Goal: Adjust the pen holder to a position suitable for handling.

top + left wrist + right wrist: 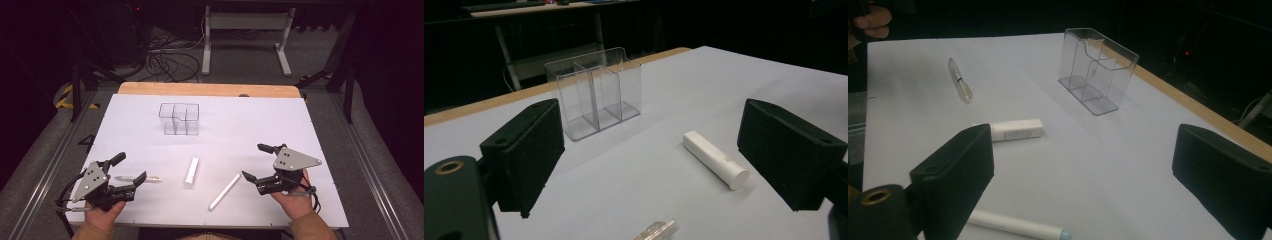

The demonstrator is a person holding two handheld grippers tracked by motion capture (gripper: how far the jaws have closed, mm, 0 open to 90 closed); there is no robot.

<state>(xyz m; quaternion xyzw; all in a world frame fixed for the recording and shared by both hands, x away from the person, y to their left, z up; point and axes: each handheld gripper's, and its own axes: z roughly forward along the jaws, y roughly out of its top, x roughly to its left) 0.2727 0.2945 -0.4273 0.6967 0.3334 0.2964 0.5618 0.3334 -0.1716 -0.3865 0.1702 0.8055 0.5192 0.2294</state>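
A clear plastic organizer [178, 119] with several compartments stands upright at mid-table. Three items lie flat on the white tabletop [310, 125] nearer the person: a short white tube [191, 171], a long white pen [225, 191] and a clear pen [137, 178]. My left gripper [131, 168] is open at the front left, its jaws either side of the clear pen's near end, apart from it. My right gripper [253, 161] stands open and empty just right of the white pen. Between the left gripper's own jaws [649, 145] lie the tube [716, 159] and the organizer [594, 97].
The wooden table edge [210, 89] runs along the far side. Beyond it are a white desk frame [245, 35] and loose cables [167, 57] on the floor. In the right gripper view [1083, 170] the other hand [870, 22] shows at top left, and the organizer [1095, 70] stands far right.
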